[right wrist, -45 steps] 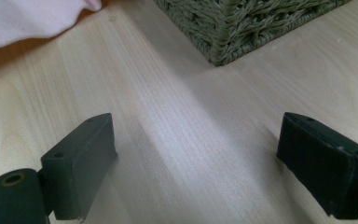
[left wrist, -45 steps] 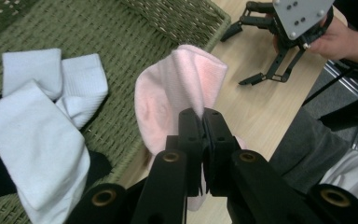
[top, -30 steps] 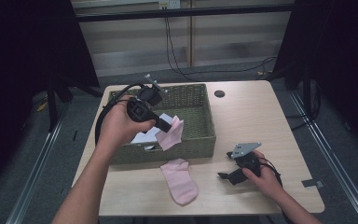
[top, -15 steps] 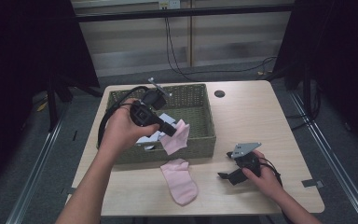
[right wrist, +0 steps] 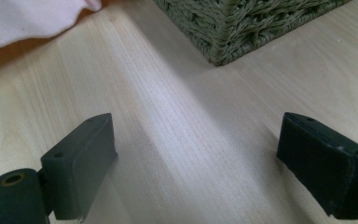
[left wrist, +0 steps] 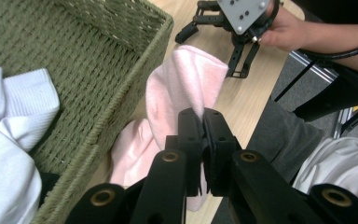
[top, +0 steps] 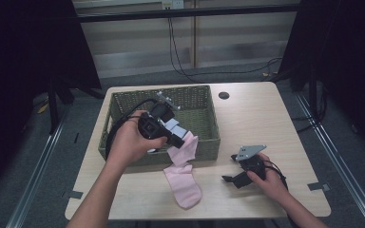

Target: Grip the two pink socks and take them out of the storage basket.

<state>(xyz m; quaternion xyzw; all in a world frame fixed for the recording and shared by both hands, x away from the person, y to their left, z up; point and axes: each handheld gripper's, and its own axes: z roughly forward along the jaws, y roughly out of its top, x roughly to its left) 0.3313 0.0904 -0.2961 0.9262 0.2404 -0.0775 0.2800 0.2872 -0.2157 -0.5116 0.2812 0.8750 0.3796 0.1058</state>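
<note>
Two pink socks are out of the basket now — one lies flat on the table (top: pixel 285 123) and one hangs from my left gripper (top: pixel 175 140). My left jaws are pinched fully shut on the held pink sock (left wrist: pixel 182 98), gripping it near one end so that it dangles over the front wall of the woven green basket (top: pixel 190 95), its long axis running down and a little toward me, its free end touching or nearly touching the sock on the table. That second pink sock (top: pixel 184 183) lies just in front of the basket, its long axis running away from the basket toward my edge of the table, rounded end nearest me. White socks (left wrist: pixel 9 121) sit inside the basket, bunched against its near wall. My right gripper (top: pixel 237 176) rests low on the wood at the right, well apart from the basket, jaws spread wide with nothing between them; its view looks across bare table grain toward a basket corner. No writing or label is legible on anything. Compared with a second ago, my left hand has carried the sock from over the basket's inside out past its front rim — my right gripper has not shifted.
</note>
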